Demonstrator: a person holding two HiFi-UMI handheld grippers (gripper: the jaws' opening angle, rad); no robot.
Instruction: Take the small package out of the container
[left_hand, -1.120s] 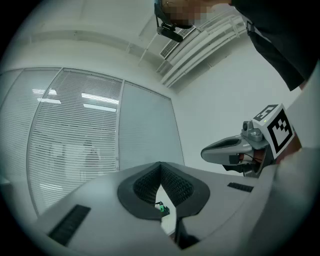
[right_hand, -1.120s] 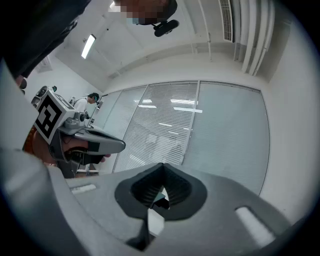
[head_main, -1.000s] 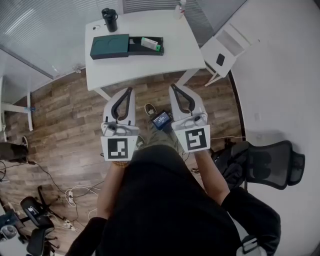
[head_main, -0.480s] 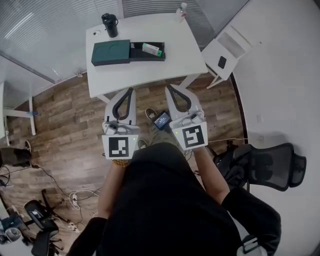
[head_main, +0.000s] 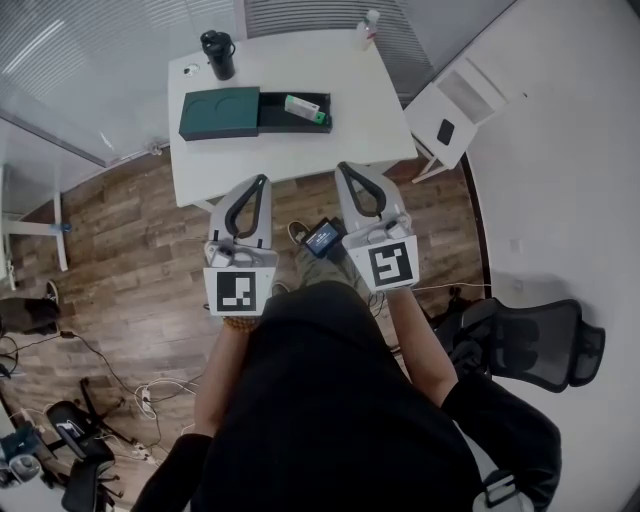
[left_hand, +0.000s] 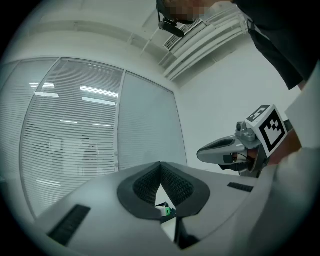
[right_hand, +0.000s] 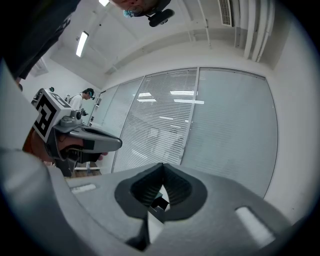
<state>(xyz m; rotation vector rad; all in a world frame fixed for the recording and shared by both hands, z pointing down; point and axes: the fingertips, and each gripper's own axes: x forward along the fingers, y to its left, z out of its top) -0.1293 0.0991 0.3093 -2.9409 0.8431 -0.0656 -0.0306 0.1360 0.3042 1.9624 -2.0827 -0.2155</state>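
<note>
A white table (head_main: 340, 130) stands ahead. On it lies a dark green container: its lid (head_main: 220, 113) on the left, its open tray (head_main: 290, 112) on the right. The small white and green package (head_main: 303, 107) rests in the tray. My left gripper (head_main: 260, 180) and right gripper (head_main: 344, 168) are held level, side by side, just short of the table's near edge, both shut and holding nothing. Through the left gripper's (left_hand: 160, 164) pad gap a bit of the green package (left_hand: 167, 211) shows. Past the right gripper (right_hand: 162, 165) a dark corner of the container (right_hand: 159, 205) shows.
A black bottle (head_main: 216, 52) and a white bottle (head_main: 370, 25) stand at the table's far side. A white side chair (head_main: 455, 100) is to the right, a black office chair (head_main: 540, 340) lower right. Cables (head_main: 150, 385) lie on the wooden floor.
Both grippers have moved forward toward the table, the right one a little ahead. Their tips are now near the table's front edge. Both stay shut.
</note>
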